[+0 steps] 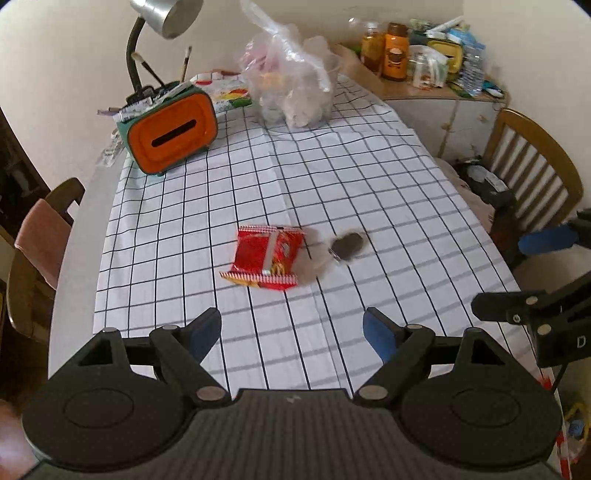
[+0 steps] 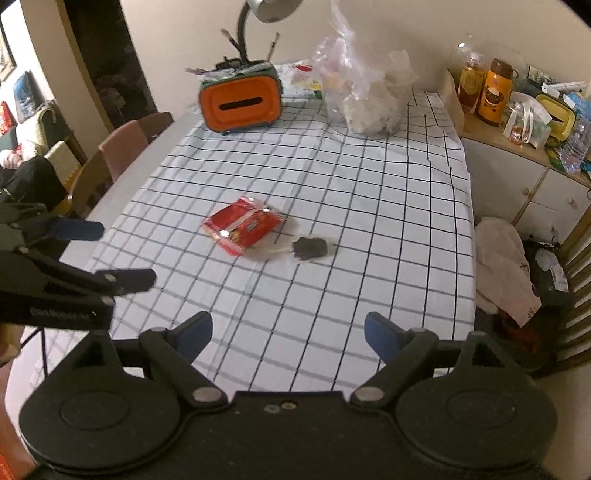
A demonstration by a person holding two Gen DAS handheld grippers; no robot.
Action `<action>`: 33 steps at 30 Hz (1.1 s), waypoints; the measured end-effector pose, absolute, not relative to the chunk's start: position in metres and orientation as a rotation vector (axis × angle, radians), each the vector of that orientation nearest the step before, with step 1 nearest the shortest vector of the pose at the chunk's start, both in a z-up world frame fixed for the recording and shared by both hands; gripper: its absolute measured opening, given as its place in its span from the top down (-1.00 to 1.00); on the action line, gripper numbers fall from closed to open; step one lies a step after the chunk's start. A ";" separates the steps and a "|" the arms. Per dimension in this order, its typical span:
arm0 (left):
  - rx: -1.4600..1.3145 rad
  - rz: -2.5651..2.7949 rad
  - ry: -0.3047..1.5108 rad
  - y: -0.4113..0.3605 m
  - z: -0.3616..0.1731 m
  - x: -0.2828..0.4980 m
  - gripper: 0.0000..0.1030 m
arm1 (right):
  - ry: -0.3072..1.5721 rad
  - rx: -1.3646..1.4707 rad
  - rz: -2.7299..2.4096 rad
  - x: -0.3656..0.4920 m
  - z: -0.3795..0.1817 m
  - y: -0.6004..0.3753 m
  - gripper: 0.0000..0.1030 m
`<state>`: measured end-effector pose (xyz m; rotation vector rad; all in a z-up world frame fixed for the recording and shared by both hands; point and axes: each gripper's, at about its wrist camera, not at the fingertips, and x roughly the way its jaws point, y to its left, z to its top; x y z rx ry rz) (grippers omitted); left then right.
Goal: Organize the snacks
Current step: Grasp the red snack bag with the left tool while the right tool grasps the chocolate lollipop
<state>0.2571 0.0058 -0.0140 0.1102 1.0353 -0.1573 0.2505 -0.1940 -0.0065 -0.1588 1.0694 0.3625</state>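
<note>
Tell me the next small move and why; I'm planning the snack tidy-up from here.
Probably bring the left gripper forward and down over the red snack packet. Both grippers are open and empty, held back above the checked tablecloth, and that packet lies loose almost straight ahead of the left one, with the small dark snack just beside it.

A table [image 1: 74, 236] under a white, black-gridded cloth [image 1: 332, 177] stands against a cream wall [image 1: 74, 55]. A grey lamp [image 1: 166, 14] bends over its far end. A wooden chair [image 1: 535, 173] with a slatted back stands on the right, and a chair with a pink cushion [image 1: 40, 243] on the left. A pale cabinet [image 2: 535, 184] sits in the far right corner. Striped shadows cross the near cloth.
</note>
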 end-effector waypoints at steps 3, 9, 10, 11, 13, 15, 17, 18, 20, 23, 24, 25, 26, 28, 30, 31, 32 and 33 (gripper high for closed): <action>0.123 -0.148 1.052 0.008 -0.027 0.284 -0.63 | 1.090 -0.156 0.354 0.274 -0.019 -0.194 -0.73; 0.123 -0.140 1.111 0.014 -0.061 0.333 -0.63 | 1.130 -0.139 0.331 0.318 -0.047 -0.191 -0.73; 0.129 -0.138 1.118 0.014 -0.067 0.341 -0.63 | 1.137 -0.136 0.327 0.325 -0.053 -0.190 -0.73; 0.131 -0.136 1.126 0.014 -0.072 0.347 -0.63 | 1.143 -0.132 0.324 0.330 -0.058 -0.190 -0.73; 0.134 -0.133 1.150 0.014 -0.084 0.360 -0.63 | 1.158 -0.117 0.314 0.343 -0.068 -0.189 -0.73; 0.135 -0.125 1.166 0.015 -0.095 0.371 -0.63 | 1.176 -0.101 0.301 0.355 -0.077 -0.189 -0.73; 0.140 -0.118 1.181 0.015 -0.106 0.382 -0.63 | 1.191 -0.094 0.283 0.366 -0.087 -0.189 -0.73; 0.137 -0.114 1.185 0.015 -0.110 0.386 -0.63 | 1.199 -0.089 0.273 0.372 -0.092 -0.189 -0.73; 0.129 -0.115 1.201 0.015 -0.119 0.395 -0.63 | 1.215 -0.078 0.255 0.383 -0.103 -0.189 -0.71; 0.125 -0.115 1.222 0.016 -0.130 0.405 -0.63 | 1.228 -0.052 0.240 0.397 -0.114 -0.189 -0.71; 0.122 -0.120 1.232 0.017 -0.134 0.409 -0.63 | 1.231 -0.048 0.236 0.401 -0.118 -0.189 -0.70; 0.119 -0.118 1.242 0.017 -0.139 0.412 -0.63 | 1.235 -0.043 0.238 0.405 -0.122 -0.187 -0.70; 0.119 -0.107 1.251 0.019 -0.144 0.415 -0.63 | 1.240 -0.040 0.241 0.409 -0.125 -0.187 -0.69; 0.104 -0.095 1.266 0.022 -0.152 0.420 -0.63 | 1.249 -0.048 0.246 0.413 -0.133 -0.183 -0.68; 0.081 -0.087 1.282 0.025 -0.160 0.423 -0.63 | 1.254 -0.064 0.263 0.415 -0.139 -0.178 -0.67; 0.071 -0.085 1.286 0.026 -0.163 0.424 -0.63 | 1.258 -0.073 0.271 0.416 -0.142 -0.176 -0.66; 0.063 -0.084 1.289 0.027 -0.165 0.425 -0.63 | 1.261 -0.085 0.280 0.416 -0.145 -0.173 -0.65; 0.058 -0.083 1.292 0.027 -0.168 0.426 -0.63 | 1.260 -0.098 0.291 0.416 -0.148 -0.171 -0.64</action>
